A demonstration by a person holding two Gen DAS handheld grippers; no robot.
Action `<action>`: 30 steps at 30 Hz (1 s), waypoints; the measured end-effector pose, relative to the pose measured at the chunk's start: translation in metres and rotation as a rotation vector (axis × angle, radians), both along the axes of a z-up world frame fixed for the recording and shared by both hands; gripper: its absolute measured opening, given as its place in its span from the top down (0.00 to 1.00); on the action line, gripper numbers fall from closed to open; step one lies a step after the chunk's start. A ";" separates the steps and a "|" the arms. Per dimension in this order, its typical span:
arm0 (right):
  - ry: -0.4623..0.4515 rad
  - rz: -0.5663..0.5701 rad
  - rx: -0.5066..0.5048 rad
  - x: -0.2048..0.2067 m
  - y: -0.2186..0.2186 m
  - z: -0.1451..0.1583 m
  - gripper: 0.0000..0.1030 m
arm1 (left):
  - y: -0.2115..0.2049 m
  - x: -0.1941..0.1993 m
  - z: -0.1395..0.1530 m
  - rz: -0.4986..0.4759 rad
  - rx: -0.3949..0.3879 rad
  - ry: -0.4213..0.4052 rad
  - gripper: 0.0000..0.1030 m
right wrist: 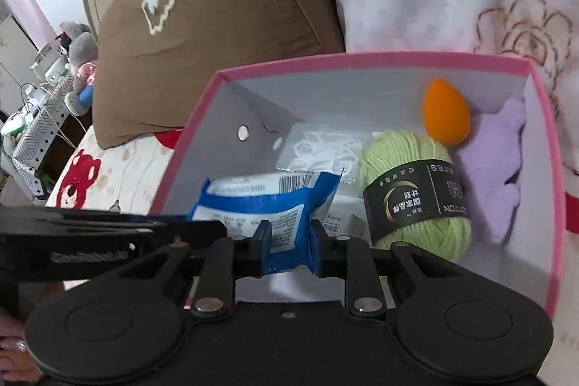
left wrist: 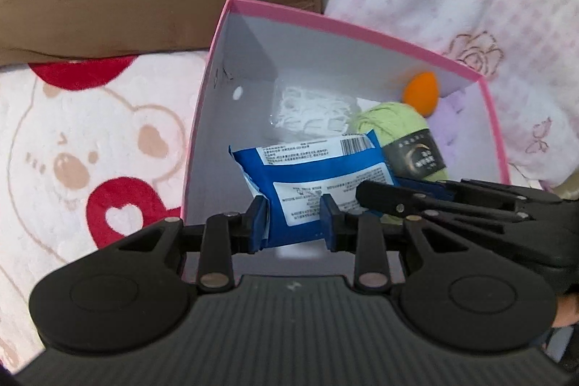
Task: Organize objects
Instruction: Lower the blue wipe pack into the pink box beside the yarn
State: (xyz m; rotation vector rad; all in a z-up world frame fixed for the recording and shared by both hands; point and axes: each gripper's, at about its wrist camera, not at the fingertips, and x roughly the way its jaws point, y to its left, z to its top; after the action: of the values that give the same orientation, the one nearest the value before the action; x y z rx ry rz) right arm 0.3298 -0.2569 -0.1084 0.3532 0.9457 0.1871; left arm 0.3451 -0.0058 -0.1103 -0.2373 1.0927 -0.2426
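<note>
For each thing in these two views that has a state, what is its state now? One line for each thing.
pink box: open, no lid on it.
blue packet: sealed, held over the box by both grippers.
green yarn ball: wound, label band on, lying in the box.
orange sponge: in the box, leaning at the far wall.
left gripper: shut on the packet.
right gripper: shut on the packet.
</note>
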 end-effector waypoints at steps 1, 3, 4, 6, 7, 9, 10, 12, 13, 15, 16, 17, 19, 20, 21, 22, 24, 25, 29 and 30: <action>0.004 0.003 -0.011 0.002 0.001 -0.001 0.74 | -0.001 0.002 -0.003 -0.002 0.001 0.003 0.72; 0.024 -0.006 -0.026 0.008 0.002 -0.005 0.76 | -0.006 0.006 -0.007 -0.009 0.001 0.003 0.72; 0.040 -0.020 -0.035 0.011 0.001 -0.008 0.78 | -0.007 0.010 -0.009 -0.010 -0.004 0.015 0.72; 0.044 -0.039 -0.071 0.014 0.003 -0.011 0.78 | -0.010 0.017 -0.016 -0.004 -0.012 0.037 0.72; 0.041 -0.039 -0.095 0.013 0.005 -0.012 0.78 | -0.011 0.020 -0.018 -0.006 -0.007 0.042 0.72; 0.049 -0.047 -0.104 0.016 0.003 -0.015 0.78 | -0.012 0.025 -0.023 -0.004 -0.011 0.050 0.72; 0.053 -0.049 -0.103 0.017 0.000 -0.016 0.79 | -0.012 0.026 -0.024 -0.009 -0.015 0.052 0.72; 0.060 -0.061 -0.100 0.020 -0.004 -0.018 0.79 | -0.009 0.028 -0.027 0.007 -0.045 0.072 0.72; 0.060 -0.069 -0.094 0.021 -0.006 -0.019 0.79 | -0.009 0.029 -0.027 0.007 -0.051 0.077 0.72; 0.065 -0.086 -0.075 0.021 -0.010 -0.023 0.79 | -0.010 0.032 -0.026 0.011 -0.038 0.069 0.73; 0.072 -0.089 -0.067 0.022 -0.011 -0.025 0.79 | -0.012 0.033 -0.026 0.009 -0.025 0.063 0.73; 0.082 -0.095 -0.058 0.022 -0.013 -0.026 0.79 | -0.013 0.035 -0.026 0.011 -0.011 0.057 0.74; 0.091 -0.098 -0.059 0.023 -0.011 -0.027 0.79 | -0.016 0.037 -0.025 0.009 0.015 0.036 0.74; 0.090 -0.098 -0.066 0.023 -0.010 -0.026 0.79 | -0.017 0.038 -0.026 0.009 0.026 0.029 0.74; 0.093 -0.099 -0.070 0.023 -0.009 -0.026 0.79 | -0.018 0.039 -0.028 0.011 0.035 0.028 0.74; 0.097 -0.101 -0.075 0.024 -0.009 -0.027 0.79 | -0.020 0.039 -0.029 0.012 0.040 0.028 0.74; 0.101 -0.106 -0.088 0.024 -0.007 -0.029 0.79 | -0.018 0.037 -0.031 0.035 0.030 0.019 0.74; 0.095 -0.107 -0.095 0.024 -0.006 -0.029 0.79 | -0.017 0.035 -0.032 0.043 0.022 0.014 0.75; 0.067 -0.116 -0.125 0.018 -0.003 -0.029 0.79 | -0.017 0.033 -0.033 0.054 0.029 0.015 0.75; 0.064 -0.118 -0.137 0.016 -0.001 -0.028 0.79 | -0.018 0.031 -0.032 0.064 0.038 0.015 0.75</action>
State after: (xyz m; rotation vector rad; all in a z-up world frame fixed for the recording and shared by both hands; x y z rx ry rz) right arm 0.3458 -0.2583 -0.1361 0.2887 0.9918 0.0035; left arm 0.3760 -0.0238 -0.1422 -0.2403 1.1019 -0.1633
